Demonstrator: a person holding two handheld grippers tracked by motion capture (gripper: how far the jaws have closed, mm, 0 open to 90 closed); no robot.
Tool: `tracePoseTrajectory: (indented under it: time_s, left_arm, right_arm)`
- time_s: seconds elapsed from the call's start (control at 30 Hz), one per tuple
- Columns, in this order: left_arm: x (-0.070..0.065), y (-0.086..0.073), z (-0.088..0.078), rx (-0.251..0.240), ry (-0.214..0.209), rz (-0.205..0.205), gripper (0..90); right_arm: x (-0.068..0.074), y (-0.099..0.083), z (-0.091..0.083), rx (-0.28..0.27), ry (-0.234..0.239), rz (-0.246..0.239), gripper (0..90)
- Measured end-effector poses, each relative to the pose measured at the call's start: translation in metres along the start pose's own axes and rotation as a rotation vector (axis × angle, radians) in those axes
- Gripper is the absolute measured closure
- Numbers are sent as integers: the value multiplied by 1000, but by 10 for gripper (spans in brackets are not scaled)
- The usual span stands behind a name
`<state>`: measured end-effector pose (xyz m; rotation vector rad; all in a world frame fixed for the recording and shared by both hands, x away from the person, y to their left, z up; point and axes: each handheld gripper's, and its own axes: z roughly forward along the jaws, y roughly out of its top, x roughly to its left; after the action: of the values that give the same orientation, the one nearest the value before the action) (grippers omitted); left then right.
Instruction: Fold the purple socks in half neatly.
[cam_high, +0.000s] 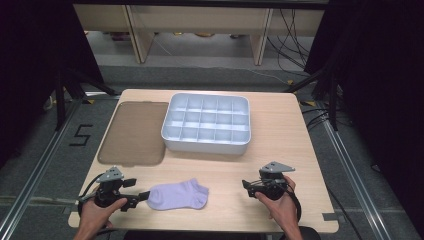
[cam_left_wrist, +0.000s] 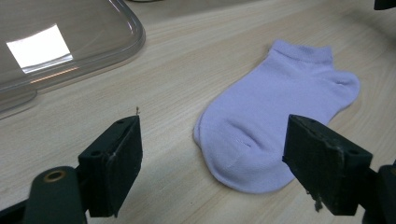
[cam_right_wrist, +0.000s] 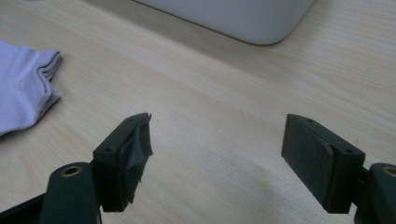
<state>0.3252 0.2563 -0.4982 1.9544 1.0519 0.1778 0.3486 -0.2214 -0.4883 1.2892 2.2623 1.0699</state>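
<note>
A lilac ankle sock (cam_high: 178, 194) lies flat near the table's front edge, toe to the left and cuff to the right. My left gripper (cam_high: 141, 195) sits just left of the toe, pointing at it, jaws wide apart with nothing between them. In the left gripper view the sock (cam_left_wrist: 271, 130) lies just beyond the open left gripper (cam_left_wrist: 212, 154). My right gripper (cam_high: 246, 186) rests to the right of the sock, well apart from it, also open. The right gripper view has the sock's cuff (cam_right_wrist: 25, 88) at far left and bare wood past the right gripper (cam_right_wrist: 217, 144).
A white tray (cam_high: 206, 144) with several compartments stands mid-table; its corner (cam_right_wrist: 247, 18) appears in the right gripper view. A smoky transparent lid (cam_high: 131, 132) lies flat left of it, its rim (cam_left_wrist: 70, 56) seen from the left gripper. Floor and cables surround the table.
</note>
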Motion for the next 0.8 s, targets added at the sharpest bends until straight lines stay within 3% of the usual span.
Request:
tracePoseTrajectory:
  time_s: [0.03, 0.4, 0.47, 0.57, 0.8]
  left_arm:
    - [0, 0, 0, -1, 0, -1, 191]
    - [-1, 0, 1, 5, 3, 4, 191]
    - [-1, 0, 1, 3, 6, 10, 190]
    - [-1, -1, 2, -5, 16, 14, 186]
    - [-1, 0, 1, -1, 8, 17, 187]
  right_arm:
    - [2, 1, -2, 17, -5, 16, 255]
    - [6, 2, -2, 16, 8, 4, 287]
    - [6, 3, 0, 1, 28, -19, 287]
    - [12, 6, 1, -9, 82, 8, 287]
    - [23, 11, 7, 4, 99, -50, 328]
